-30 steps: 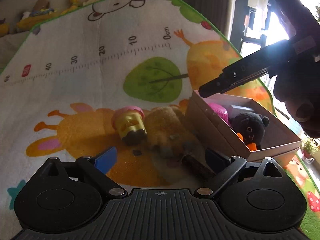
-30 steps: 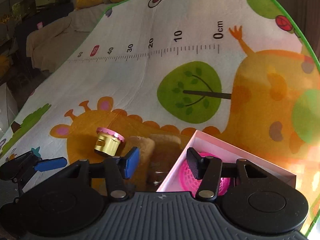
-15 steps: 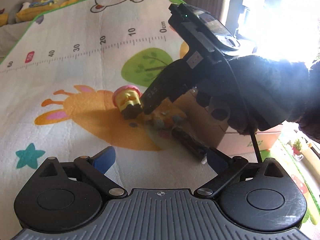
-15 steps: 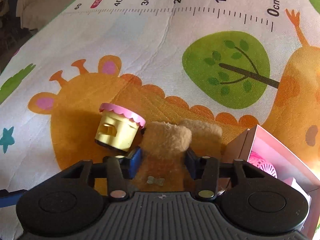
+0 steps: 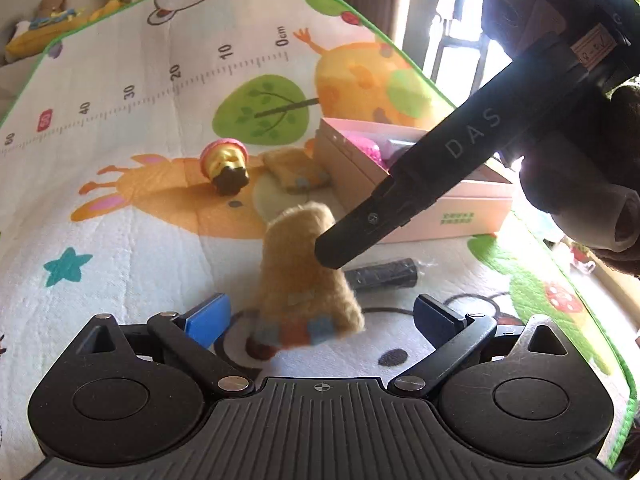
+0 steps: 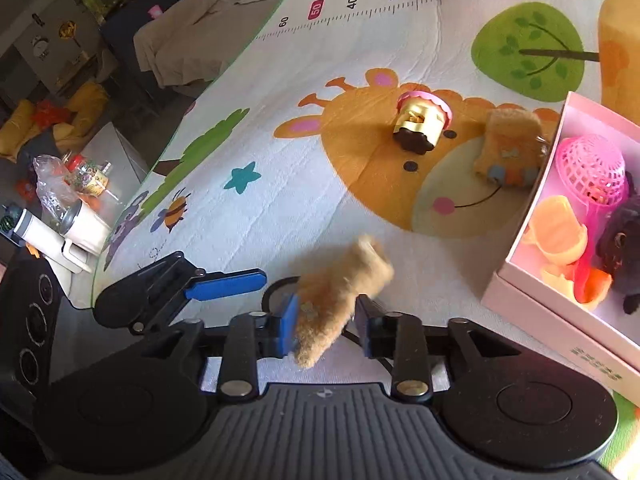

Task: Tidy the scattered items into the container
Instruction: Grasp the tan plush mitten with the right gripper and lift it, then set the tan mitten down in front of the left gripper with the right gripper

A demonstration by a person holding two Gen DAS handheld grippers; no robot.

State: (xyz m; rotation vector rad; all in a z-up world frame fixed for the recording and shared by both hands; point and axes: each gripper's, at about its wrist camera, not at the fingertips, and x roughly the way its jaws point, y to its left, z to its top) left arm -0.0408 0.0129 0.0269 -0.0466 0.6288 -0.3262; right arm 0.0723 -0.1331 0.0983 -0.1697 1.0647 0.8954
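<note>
right gripper [image 6: 325, 322] | clamps plush sock [image 6: 340, 300] | above mat [image 6: 280, 200]

Between the right hand-held gripper [image 6: 326, 322] and the pink box [image 6: 532, 296] there is a bare strip of play mat [image 6: 280, 208], open up to the box's near wall. Inside the box the far end is crowded by a pink mesh ball [image 6: 592, 168], a black plush [image 6: 624, 240] and orange shell pieces [image 6: 560, 232]. Just outside its left wall a tan plush sock [image 6: 510, 148] lies on the mat, with a yellow toy cup [image 6: 420, 124] near it. A dark cylinder [image 5: 382, 274] lies on the mat beside the box's near corner. The left hand-held gripper [image 5: 320, 316] sits low, its blue-padded fingers [image 6: 228, 282] reaching in from the left beside the right one. The mat's left half is open.
</note>
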